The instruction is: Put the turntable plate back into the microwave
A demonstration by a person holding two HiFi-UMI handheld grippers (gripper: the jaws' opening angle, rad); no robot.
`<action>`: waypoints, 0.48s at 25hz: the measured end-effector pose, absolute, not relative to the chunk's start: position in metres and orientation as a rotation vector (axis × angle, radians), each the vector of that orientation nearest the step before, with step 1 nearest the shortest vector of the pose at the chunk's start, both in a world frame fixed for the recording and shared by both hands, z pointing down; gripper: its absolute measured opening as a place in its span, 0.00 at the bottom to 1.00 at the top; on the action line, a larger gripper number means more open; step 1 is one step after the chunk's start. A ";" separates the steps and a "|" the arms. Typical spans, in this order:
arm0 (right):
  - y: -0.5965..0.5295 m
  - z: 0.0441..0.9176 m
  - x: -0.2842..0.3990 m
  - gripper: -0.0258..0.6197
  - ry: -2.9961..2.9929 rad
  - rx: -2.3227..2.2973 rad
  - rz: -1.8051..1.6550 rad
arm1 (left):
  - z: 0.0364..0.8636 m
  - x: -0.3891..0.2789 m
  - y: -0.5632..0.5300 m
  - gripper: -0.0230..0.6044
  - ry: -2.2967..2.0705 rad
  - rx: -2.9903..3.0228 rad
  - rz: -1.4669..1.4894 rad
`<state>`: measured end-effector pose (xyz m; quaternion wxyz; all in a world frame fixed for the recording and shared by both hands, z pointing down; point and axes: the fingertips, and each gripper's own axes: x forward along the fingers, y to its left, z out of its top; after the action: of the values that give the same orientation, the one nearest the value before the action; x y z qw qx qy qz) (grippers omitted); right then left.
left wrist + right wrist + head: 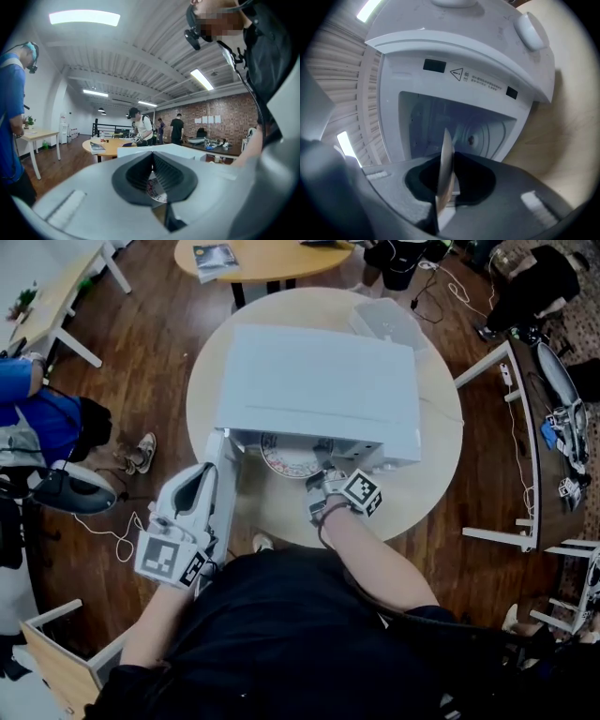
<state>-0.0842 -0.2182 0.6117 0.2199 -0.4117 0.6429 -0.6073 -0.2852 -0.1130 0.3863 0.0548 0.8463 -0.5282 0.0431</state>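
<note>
A white microwave stands on a round pale table, its door swung open at the left. The patterned glass turntable plate lies half inside the opening. My right gripper is shut on the plate's near rim. In the right gripper view the plate shows edge-on between the pads of that gripper, with the cavity straight ahead. My left gripper hovers beside the door's outer face. In its own view the left gripper has its jaws together, holding nothing.
A clear plastic tub sits on the table behind the microwave. A person in blue stands at the left by a cable on the floor. A second round table is beyond, and a white-framed desk stands at the right.
</note>
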 end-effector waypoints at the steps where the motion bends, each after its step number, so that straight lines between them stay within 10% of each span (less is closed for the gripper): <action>1: -0.219 0.612 -0.083 0.09 1.775 -1.144 -1.678 | 0.386 -0.284 -0.113 0.04 -1.603 2.571 0.133; 12: -0.231 0.621 -0.081 0.09 1.764 -1.157 -1.692 | 0.394 -0.275 -0.122 0.04 -1.587 2.567 0.168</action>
<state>-0.0812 -0.2310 0.6211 0.2168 -0.4175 0.6369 -0.6108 -0.2754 -0.1218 0.3941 0.0596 0.8477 -0.5241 0.0555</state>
